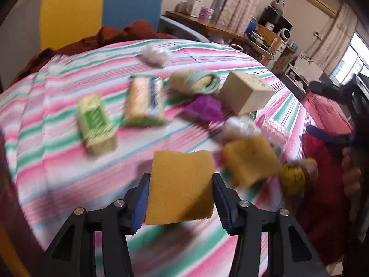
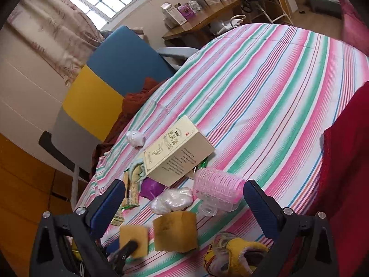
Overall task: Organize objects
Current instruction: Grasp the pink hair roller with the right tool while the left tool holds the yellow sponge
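My left gripper (image 1: 181, 190) is shut on a yellow sponge (image 1: 181, 185), held above the striped bedspread (image 1: 69, 168); the same sponge (image 2: 133, 237) shows at the lower left of the right wrist view. A second yellow sponge (image 1: 250, 162) (image 2: 175, 230) lies on the cloth just to its right. My right gripper (image 2: 182, 205) is open above that second sponge, with a white plastic bag (image 2: 171, 199) and a pink hair roller (image 2: 216, 189) beyond its fingertips. A cream box (image 2: 175, 152) (image 1: 245, 91) lies further back.
A green packet (image 1: 95, 124), a wrapped biscuit pack (image 1: 145, 99), a rolled cloth (image 1: 194, 80), a purple wrapper (image 1: 204, 108) and a yellow patterned item (image 2: 233, 251) are scattered on the bedspread. A red garment (image 2: 346, 161) lies on the right. A desk (image 2: 203, 20) stands beyond the bed.
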### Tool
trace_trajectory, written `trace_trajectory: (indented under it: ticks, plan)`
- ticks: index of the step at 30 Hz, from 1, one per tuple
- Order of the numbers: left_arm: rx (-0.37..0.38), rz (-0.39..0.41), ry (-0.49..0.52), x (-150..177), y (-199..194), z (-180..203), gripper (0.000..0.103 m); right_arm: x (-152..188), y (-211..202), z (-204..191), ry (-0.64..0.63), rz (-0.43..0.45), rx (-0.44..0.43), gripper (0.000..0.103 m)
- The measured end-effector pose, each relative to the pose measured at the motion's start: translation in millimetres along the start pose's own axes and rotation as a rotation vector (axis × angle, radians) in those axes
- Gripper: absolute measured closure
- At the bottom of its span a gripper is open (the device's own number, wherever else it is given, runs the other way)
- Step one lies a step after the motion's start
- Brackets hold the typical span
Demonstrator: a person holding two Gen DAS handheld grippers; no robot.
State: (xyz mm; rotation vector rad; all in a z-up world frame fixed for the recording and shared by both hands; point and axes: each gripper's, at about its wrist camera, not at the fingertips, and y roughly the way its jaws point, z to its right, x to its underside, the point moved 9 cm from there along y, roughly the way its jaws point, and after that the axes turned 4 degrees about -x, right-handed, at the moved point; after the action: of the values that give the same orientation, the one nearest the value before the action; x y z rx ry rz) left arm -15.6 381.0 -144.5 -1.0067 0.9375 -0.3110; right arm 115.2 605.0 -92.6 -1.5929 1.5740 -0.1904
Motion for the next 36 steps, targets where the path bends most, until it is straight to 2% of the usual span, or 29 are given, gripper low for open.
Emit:
trace_trajectory:
  ticks: [3,5,10,16,20,21,22,24,28,36]
  plan:
    - [-0.02,0.03,0.006,16.5,-15.5,-8.7,0.051,1.4,5.6,4.5,0.003,-0.027,0.047,0.0]
    - [-0.024,0.052,0.015,21.1,-20.0,-11.7,0.051,5.1,13.8,8.7,0.003,-0.075,0.098,0.0]
    - [-0.027,0.066,0.02,20.1,-16.8,-11.8,0.051,14.2,33.4,19.9,-0.031,-0.187,0.27,0.0]
    - [-0.009,0.073,-0.004,19.2,-13.8,-13.4,0.051,15.2,50.5,24.9,-0.051,-0.214,0.357,0.001]
    - [-0.009,0.075,-0.003,19.4,-12.5,-12.2,0.051,17.5,64.1,26.6,-0.04,-0.212,0.347,0.005]
    - [-0.01,0.075,-0.002,19.7,-12.1,-12.1,0.051,19.5,67.2,28.6,-0.034,-0.222,0.363,0.012]
    - [-0.011,0.075,-0.001,19.7,-11.6,-11.8,0.051,21.0,69.0,28.7,-0.032,-0.225,0.377,0.025]
    - [-0.013,0.077,0.004,19.9,-11.5,-11.6,0.051,21.7,70.6,28.9,-0.044,-0.225,0.392,0.042]
    - [-0.012,0.087,0.007,20.8,-11.6,-11.5,0.052,22.5,66.6,21.4,-0.073,-0.21,0.373,0.042]
    - [-0.001,0.117,-0.013,17.1,-38.5,-11.3,0.052,24.4,21.3,-8.0,-0.166,-0.11,0.326,0.042]
